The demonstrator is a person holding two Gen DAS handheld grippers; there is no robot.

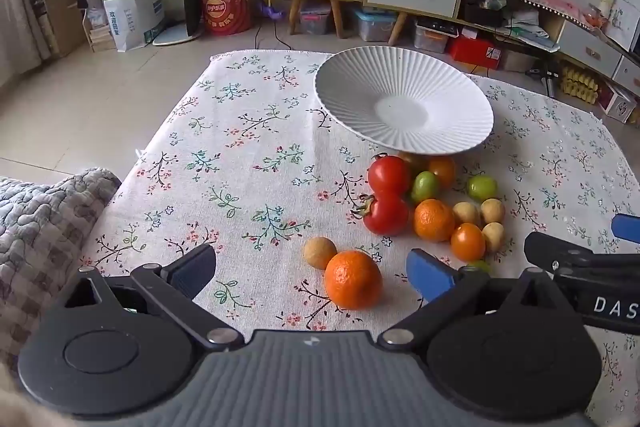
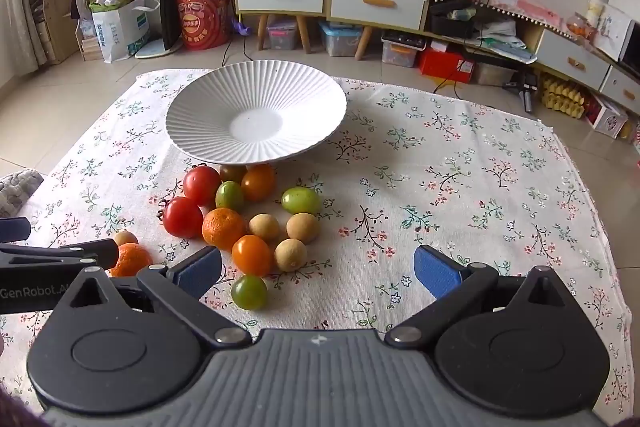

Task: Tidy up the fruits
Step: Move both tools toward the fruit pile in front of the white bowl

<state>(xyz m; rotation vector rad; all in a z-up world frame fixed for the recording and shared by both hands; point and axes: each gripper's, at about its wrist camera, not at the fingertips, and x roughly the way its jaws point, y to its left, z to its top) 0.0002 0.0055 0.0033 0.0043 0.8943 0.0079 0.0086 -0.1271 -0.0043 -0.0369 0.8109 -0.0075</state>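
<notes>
Wide open and holding nothing, left gripper [image 1: 312,269] low over an orange [image 1: 353,279] beside a small brown fruit [image 1: 319,253], right gripper [image 2: 318,269] likewise near a green fruit [image 2: 249,291], the remaining fruits clustered before a white plate [image 2: 256,111] on the flowered tablecloth [image 2: 460,187].

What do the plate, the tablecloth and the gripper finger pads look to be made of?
Plate: likely glazed ceramic, white, with radial ribs and a soft sheen.
Tablecloth: woven fabric, probably cotton or linen, matte, floral print, frayed hem.
Finger pads: blue, matte, probably rubber or soft plastic, on black hard-plastic arms; both the left gripper and the right gripper are open.
</notes>
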